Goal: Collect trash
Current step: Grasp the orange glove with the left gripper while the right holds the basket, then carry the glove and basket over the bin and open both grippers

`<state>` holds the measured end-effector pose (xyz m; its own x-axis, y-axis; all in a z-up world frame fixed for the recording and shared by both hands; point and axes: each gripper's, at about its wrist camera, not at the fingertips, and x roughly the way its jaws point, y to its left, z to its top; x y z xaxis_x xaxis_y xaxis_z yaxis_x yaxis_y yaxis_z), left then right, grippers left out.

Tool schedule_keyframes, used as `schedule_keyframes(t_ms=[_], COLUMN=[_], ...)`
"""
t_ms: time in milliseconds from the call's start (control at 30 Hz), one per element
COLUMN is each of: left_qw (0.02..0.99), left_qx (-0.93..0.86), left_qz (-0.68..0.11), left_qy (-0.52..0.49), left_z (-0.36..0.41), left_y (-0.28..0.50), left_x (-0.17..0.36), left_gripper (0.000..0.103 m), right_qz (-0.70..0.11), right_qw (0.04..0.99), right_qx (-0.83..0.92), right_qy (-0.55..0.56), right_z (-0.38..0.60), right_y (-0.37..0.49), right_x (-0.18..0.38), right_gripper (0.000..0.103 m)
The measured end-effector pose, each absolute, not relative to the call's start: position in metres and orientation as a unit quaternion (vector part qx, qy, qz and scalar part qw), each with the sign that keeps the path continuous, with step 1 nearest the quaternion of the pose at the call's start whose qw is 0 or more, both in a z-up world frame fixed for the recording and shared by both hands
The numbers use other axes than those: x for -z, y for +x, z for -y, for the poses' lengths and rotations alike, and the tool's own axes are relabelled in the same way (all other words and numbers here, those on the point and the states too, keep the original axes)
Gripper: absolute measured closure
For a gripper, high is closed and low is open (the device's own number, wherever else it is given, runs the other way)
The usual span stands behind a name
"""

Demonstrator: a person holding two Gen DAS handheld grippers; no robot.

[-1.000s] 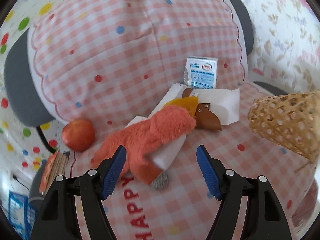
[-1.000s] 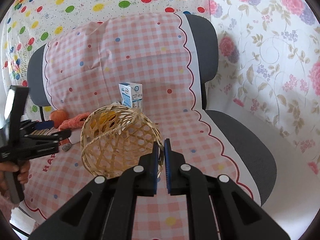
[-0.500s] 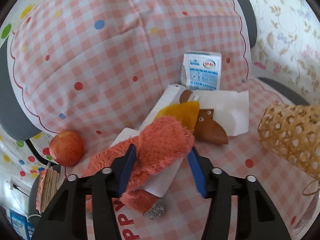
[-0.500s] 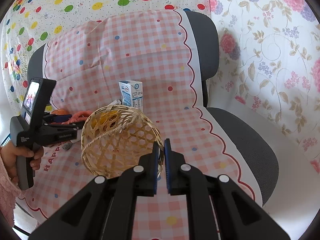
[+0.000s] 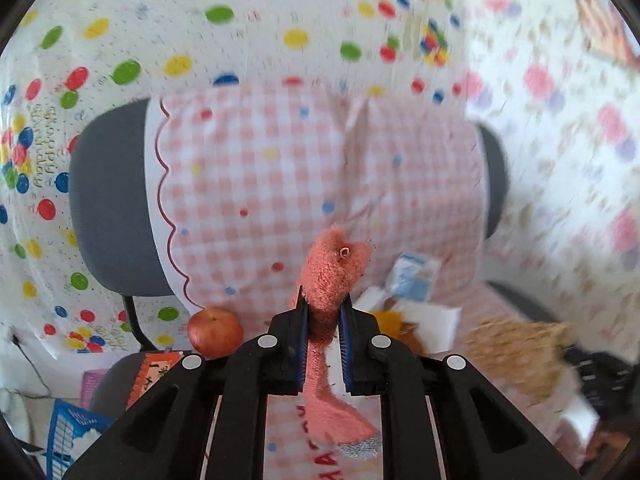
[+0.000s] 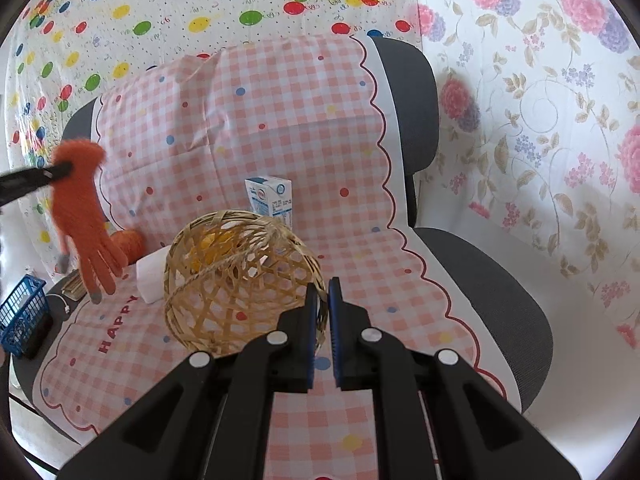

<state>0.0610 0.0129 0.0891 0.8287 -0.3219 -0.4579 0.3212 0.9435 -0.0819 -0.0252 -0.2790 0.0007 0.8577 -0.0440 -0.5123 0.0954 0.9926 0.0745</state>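
A grey office chair (image 6: 492, 280) draped with a pink checked cloth (image 6: 256, 128) stands before walls hung with balloon-print and flowered sheets. Nearest, at 6 o'clock in the right wrist view, the right gripper (image 6: 322, 308) has its jaws drawn narrow, pinching the rim of a woven basket (image 6: 240, 284) that lies tipped on its side on the seat. The left gripper (image 5: 323, 336) has just been closing its jaws, and they now clamp an orange glove (image 5: 332, 272) by its cuff; in the right wrist view the glove (image 6: 86, 220) hangs clear above the seat at 9 o'clock, fingers downward. Behind the basket a white paper (image 6: 150, 276) lies at 10 o'clock, with an apple (image 5: 215, 332) beyond it. Farthest, at 12 o'clock, a small milk carton (image 6: 270, 200) stands against the chair back.
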Motion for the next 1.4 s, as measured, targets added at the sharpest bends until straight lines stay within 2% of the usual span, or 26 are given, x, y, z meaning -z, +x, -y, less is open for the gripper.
schedule_keyframes(t_ms=[200, 433, 700, 1400], left_qw=[0.949, 0.945, 0.927, 0.828], left_qx=[0.209, 0.237, 0.292, 0.510], left_qz=[-0.234, -0.227, -0.235, -0.234], left_qy=[-0.030, -0.013, -0.034, -0.012], left_z=[-0.010, 0.017, 0.044, 0.178], left_y=[0.019, -0.022, -0.045, -0.110], left_x=[-0.088, -0.067, -0.056, -0.041], left_gripper=[0.089, 0.089, 0.089, 0.089], right_qz=[-0.268, -0.275, -0.287, -0.293], right_qw=[0.962, 0.960, 0.956, 0.929], right_qx=[0.024, 0.022, 0.046, 0.218], right_qy=[0.046, 0.045, 0.046, 0.055], right_z=[0.270, 0.266, 0.274, 0.354], right_y=[-0.033, -0.047, -0.070, -0.202], right_x=[-0.004, -0.006, -0.007, -0.014], right_gripper=[0.097, 0.097, 0.097, 0.097])
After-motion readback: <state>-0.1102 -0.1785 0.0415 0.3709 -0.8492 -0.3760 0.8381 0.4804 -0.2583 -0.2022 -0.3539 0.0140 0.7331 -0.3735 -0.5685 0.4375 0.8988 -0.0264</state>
